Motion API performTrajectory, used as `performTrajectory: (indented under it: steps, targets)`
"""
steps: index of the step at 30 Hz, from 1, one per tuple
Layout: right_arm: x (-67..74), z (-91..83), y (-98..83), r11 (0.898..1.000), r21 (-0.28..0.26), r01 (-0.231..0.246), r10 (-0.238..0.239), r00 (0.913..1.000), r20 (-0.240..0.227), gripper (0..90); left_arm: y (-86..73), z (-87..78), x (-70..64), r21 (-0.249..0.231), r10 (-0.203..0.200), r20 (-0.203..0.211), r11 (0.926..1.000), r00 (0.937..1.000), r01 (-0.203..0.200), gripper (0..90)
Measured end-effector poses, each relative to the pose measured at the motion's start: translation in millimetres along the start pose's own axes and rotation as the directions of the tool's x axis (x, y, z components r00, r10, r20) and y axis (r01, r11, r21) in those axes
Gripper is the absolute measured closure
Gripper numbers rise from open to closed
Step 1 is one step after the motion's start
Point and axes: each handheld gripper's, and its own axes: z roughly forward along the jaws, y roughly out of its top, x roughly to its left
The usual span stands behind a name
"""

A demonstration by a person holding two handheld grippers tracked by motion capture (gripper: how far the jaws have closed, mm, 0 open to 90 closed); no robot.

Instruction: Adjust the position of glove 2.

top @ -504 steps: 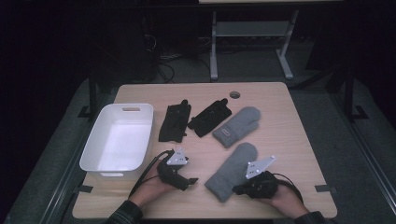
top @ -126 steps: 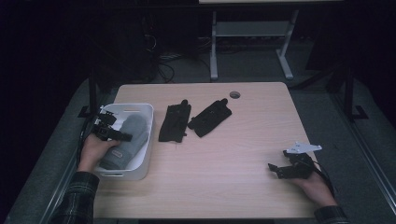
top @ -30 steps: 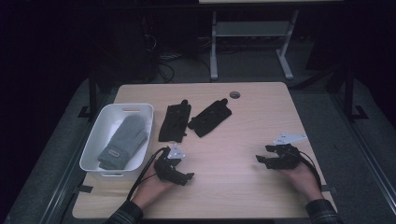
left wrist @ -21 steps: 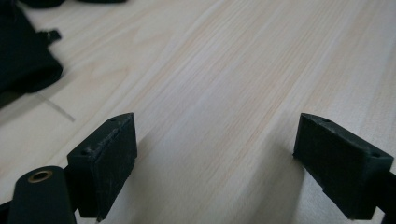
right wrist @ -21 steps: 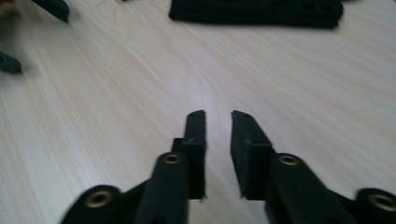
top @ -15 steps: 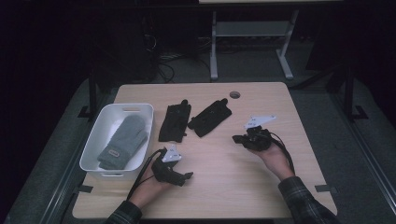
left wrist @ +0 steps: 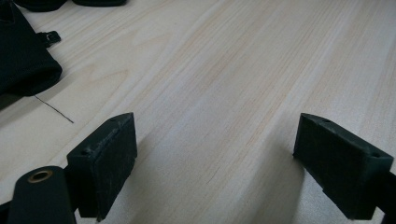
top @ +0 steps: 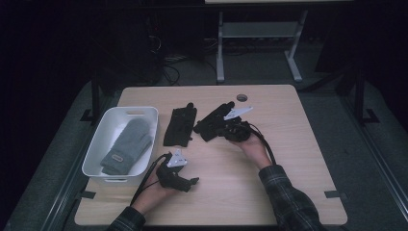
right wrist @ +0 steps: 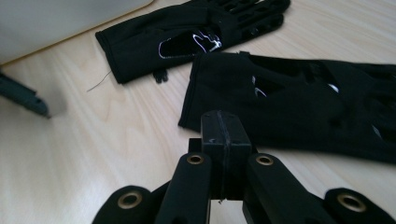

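Since the earlier frame, right tool [top: 226, 130], jaws pressed together empty, has crossed to the flat black glove [top: 213, 122] at worktop's twelve o'clock; second glove [top: 179, 126] and tub [top: 103, 142] at nine. Left tool [top: 185, 182] gapes wide.

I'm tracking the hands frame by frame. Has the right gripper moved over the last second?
Yes. The right gripper has travelled left and away from the person, from near the table's right edge to the nearer black glove, jaws shut and empty.

Dim surroundings, lit tabletop (soft shadows), sharp close-ups
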Motion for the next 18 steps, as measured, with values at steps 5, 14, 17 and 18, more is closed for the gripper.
performTrajectory:
  steps: [5,14,17,18]
  targets:
    - [3.1,25.1,10.1,0.999,0.027,0.019,-0.019,0.9998,-0.001,90.0,0.0,0.2,-0.5,-0.004,-0.006,0.001,1.0,1.0,0.006,12.3]
    - [5.5,57.6,13.7,0.996,0.08,0.027,-0.026,0.9996,-0.006,90.0,0.2,0.2,0.1,-0.004,0.002,0.002,1.0,1.0,-0.002,12.3]
    - [7.1,59.5,11.6,0.996,0.084,0.027,-0.027,0.9996,-0.011,90.0,0.2,0.3,0.0,-0.004,-0.001,0.003,1.0,1.0,0.001,12.3]
    - [6.9,58.5,10.7,0.996,0.086,0.03,-0.029,0.9995,-0.016,90.0,0.2,0.3,-0.1,-0.004,-0.001,0.003,1.0,1.0,0.001,12.3]
